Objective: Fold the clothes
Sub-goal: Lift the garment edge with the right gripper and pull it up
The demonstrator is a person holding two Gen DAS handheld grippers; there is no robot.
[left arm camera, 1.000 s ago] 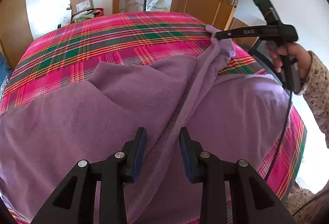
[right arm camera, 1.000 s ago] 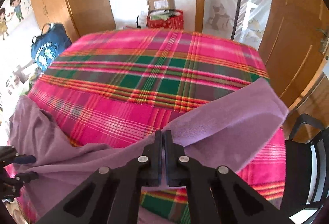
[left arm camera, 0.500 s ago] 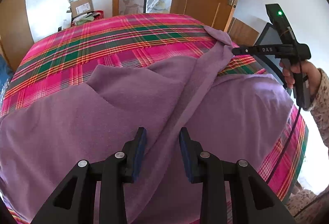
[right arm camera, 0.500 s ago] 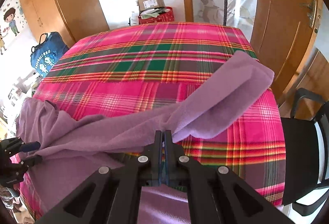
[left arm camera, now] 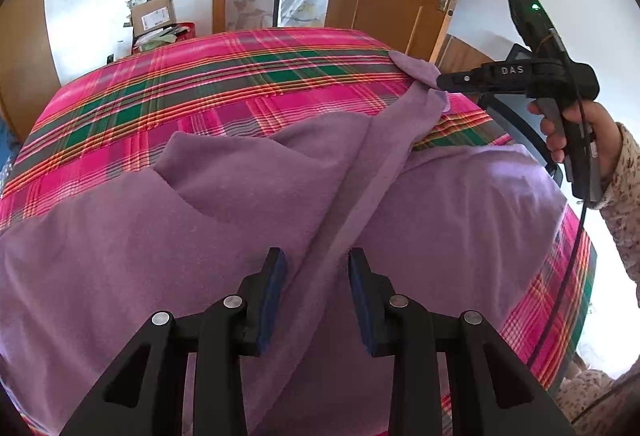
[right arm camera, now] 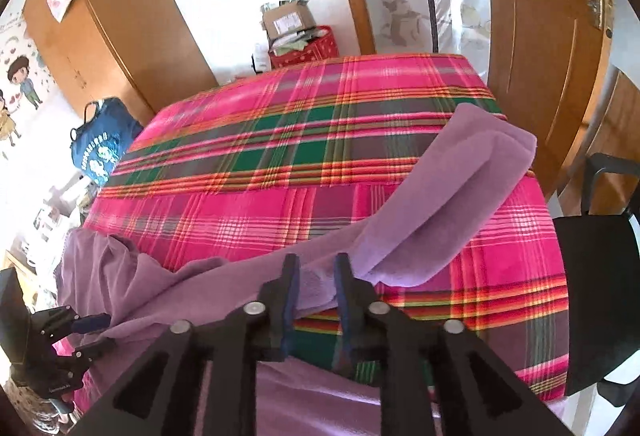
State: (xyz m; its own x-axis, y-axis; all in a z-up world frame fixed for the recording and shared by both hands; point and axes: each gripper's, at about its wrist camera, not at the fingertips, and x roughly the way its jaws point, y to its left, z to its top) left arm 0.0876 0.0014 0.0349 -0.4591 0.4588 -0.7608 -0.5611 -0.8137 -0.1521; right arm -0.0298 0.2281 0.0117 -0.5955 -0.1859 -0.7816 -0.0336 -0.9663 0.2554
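Lying across the near half of a plaid cloth, the purple garment covers most of the left wrist view, its body spread flat with a collar-like notch toward the far side. One long strip of it — a sleeve, by the look — runs up from between the left gripper's fingers toward the far right corner of the cloth.

The left gripper points down at the garment with its jaws parted; the sleeve's ridge passes through the gap, and the blue pads do not press on it, so it is released rather than grasping.

The right gripper sits at the sleeve's far end. Its jaws have just been opening: a fold of purple fabric lies between the pads with a gap on either side. In the left wrist view its tip meets the bunched end of the sleeve, and a hand in a floral cuff holds its handle.

From the right wrist view the end of the sleeve lies doubled over on the plaid, just inside the cloth's right edge — a black chair stands beside that edge. The left gripper shows at the lower left, at the garment's other side. A wooden door and a cardboard box stand beyond.
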